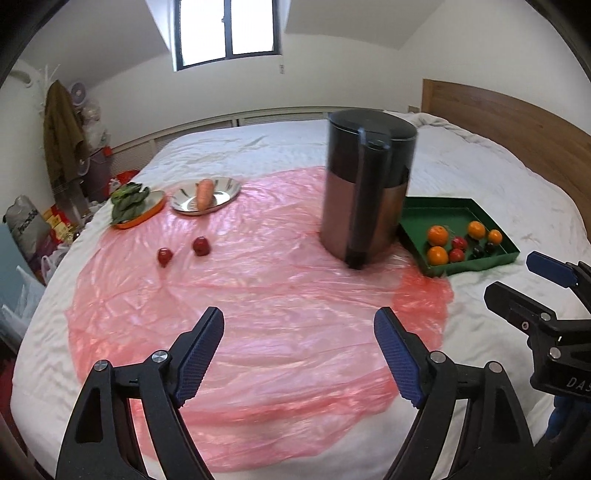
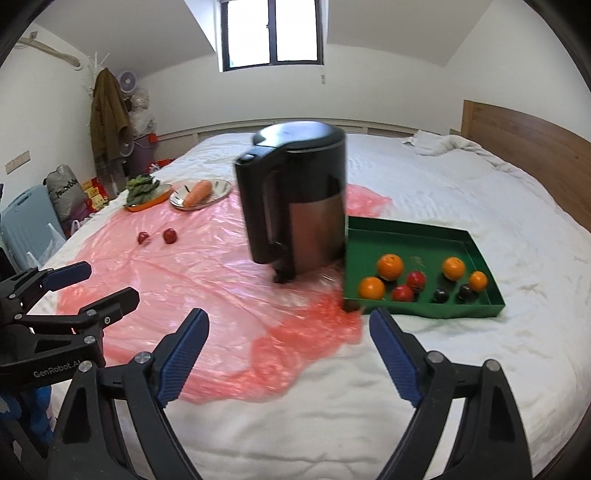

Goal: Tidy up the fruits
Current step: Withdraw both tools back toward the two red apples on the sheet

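Oranges (image 2: 390,266) in green tray (image 2: 424,236) right of kettle (image 2: 295,199); two red fruits (image 1: 201,245) left of kettle; left gripper (image 1: 299,350), right gripper (image 2: 290,354) both spread, empty.

Daylit bedroom seen through two fisheye lenses, with motion blur.
Light enters from the window (image 1: 226,29) behind the kettle (image 1: 365,188), which is blown out to white; walls and bedding read bright and evenly lit. The pink plastic sheet (image 1: 258,295) in front of the kettle shows soft glare. The kettle's outline is smeared. Straight edges bow outward, and dark vignetting fills the corners.
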{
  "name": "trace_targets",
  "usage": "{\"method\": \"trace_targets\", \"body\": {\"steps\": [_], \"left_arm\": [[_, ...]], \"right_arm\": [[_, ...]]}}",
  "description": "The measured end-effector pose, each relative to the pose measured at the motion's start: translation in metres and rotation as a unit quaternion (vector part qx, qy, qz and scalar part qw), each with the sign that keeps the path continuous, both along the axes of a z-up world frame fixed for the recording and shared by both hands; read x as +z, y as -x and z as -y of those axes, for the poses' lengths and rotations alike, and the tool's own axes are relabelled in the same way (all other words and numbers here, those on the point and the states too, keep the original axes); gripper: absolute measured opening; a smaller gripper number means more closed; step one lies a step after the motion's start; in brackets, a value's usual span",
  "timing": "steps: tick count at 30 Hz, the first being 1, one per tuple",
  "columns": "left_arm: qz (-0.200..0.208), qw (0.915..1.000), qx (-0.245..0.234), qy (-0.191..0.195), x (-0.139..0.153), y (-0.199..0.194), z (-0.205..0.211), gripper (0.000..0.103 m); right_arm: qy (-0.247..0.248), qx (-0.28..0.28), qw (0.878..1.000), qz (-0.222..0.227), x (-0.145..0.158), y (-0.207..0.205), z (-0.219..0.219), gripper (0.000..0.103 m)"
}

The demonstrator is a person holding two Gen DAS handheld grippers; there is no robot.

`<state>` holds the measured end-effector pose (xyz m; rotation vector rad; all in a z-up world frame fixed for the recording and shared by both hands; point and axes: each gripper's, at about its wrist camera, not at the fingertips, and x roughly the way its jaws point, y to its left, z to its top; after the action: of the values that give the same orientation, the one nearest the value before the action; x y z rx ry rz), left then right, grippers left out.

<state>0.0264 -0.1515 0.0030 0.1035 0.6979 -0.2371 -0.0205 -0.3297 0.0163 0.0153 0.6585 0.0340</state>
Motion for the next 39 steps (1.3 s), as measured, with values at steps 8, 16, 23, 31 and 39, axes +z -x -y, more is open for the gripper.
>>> {"method": "trace_targets", "body": {"steps": [8,16,23,31,39], "left_arm": [[0.005,0.9997,0.02,0.009,0.001,0.0,-0.033,0.08],[0.014,0.9992,0.037,0.007,0.001,-0.002,-0.061,0.08],[0.016,0.9985,0.052,0.005,-0.001,-0.012,-0.083,0.08],[0.006,0.9981,0.061,-0.001,-0.008,-0.035,-0.102,0.08],[0.006,0.9978,0.066,-0.003,-0.017,-0.062,-0.12,0.084]], "right_arm": [[0.013,0.016,1.0,0.006,0.006,-0.003,-0.032,0.103],[0.014,0.039,0.999,0.002,0.001,-0.01,-0.057,0.103],[0.016,0.066,0.998,0.001,-0.003,-0.022,-0.08,0.103],[0.02,0.085,0.996,-0.003,-0.009,-0.042,-0.099,0.103],[0.02,0.101,0.995,-0.015,-0.02,-0.072,-0.118,0.103]]}}
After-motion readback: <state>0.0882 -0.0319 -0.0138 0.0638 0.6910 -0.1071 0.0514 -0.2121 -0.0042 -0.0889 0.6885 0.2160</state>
